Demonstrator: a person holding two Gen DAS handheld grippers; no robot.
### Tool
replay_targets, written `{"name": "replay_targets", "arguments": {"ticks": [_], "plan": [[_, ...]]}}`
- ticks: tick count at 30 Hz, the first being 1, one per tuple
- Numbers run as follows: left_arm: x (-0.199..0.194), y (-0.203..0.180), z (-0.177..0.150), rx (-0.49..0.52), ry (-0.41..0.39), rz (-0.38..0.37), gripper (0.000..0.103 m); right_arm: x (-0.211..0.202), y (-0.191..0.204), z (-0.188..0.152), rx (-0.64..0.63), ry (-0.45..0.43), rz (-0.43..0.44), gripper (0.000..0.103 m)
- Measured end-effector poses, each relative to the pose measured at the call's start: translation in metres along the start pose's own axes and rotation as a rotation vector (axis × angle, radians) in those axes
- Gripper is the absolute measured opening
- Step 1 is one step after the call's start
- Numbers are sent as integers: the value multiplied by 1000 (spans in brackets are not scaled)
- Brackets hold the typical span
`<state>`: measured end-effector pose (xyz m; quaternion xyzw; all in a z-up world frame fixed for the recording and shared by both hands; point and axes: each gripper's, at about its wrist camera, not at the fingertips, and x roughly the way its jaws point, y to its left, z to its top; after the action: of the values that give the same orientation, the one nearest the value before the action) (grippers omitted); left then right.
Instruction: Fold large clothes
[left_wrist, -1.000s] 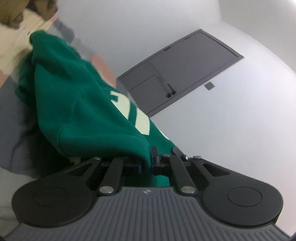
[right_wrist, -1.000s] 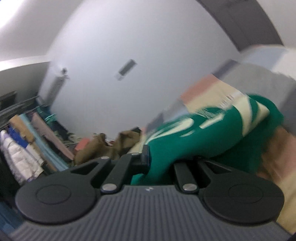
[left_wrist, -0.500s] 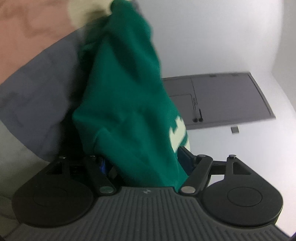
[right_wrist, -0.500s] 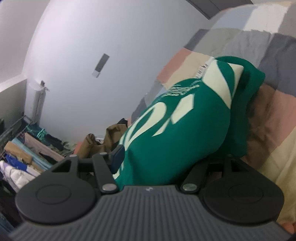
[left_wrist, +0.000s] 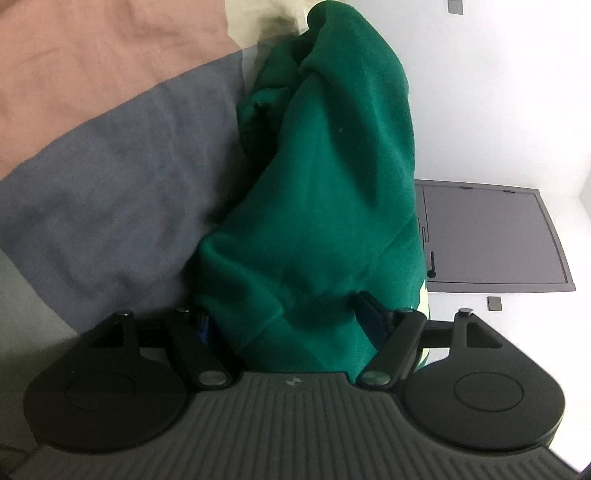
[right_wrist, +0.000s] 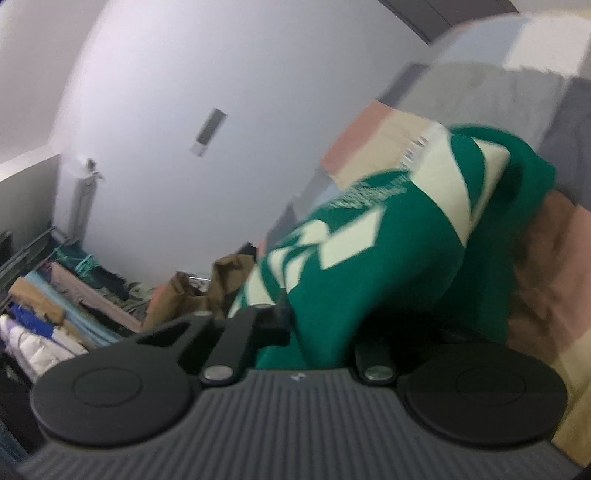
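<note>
A large green sweatshirt (left_wrist: 325, 177) with cream lettering lies bunched on a patchwork bedspread (left_wrist: 110, 192). In the left wrist view my left gripper (left_wrist: 291, 321) has its jaws spread wide, with a thick bundle of the green cloth lying between them. In the right wrist view the same sweatshirt (right_wrist: 388, 251) shows its cream print. My right gripper (right_wrist: 325, 332) also has cloth between its jaws; the right finger is hidden under the fabric and the view is blurred.
The bedspread has pink, grey and cream patches (right_wrist: 554, 258). A dark grey door (left_wrist: 491, 236) is set in the white wall. A brown garment (right_wrist: 207, 291) lies further along the bed. A rack of hanging clothes (right_wrist: 48, 302) stands at the far left.
Both grippers went from pinching the sweatshirt's edge to jaws spread wide with the cloth bunched between them. The left view swung toward the bedspread, and the sweatshirt settled onto the bed.
</note>
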<state>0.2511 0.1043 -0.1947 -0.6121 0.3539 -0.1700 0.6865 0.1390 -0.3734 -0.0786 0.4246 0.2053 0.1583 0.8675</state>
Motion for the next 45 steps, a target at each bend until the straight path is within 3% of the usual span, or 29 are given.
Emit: {"name": "replay_targets", "arguments": {"ticks": [4, 6, 9, 10, 14, 20, 25, 29, 45], "plan": [[6, -12, 4, 101, 1, 9, 69, -4, 4, 1, -32, -17, 4, 9], [4, -21, 5, 156, -24, 12, 44, -1, 4, 1, -49, -8, -9, 8], [-15, -37, -3, 229, -86, -22, 23, 2, 12, 0, -118, -11, -30, 7], [-27, -44, -8, 250, -115, -54, 22, 1, 15, 0, -140, -19, -29, 7], [-76, -75, -23, 357, -214, -217, 19, -10, 30, 3, -209, -61, 25, 6], [-135, -125, -51, 534, -281, -313, 18, -32, 67, 22, -321, -107, 101, 6], [-168, -165, -66, 552, -334, -397, 17, -47, 114, 42, -441, -116, 130, 6], [-210, -205, -76, 616, -389, -432, 17, -61, 160, 64, -518, -148, 174, 6], [-369, -471, -138, 1010, -563, -514, 18, -131, 340, 170, -714, -339, 426, 6]]}}
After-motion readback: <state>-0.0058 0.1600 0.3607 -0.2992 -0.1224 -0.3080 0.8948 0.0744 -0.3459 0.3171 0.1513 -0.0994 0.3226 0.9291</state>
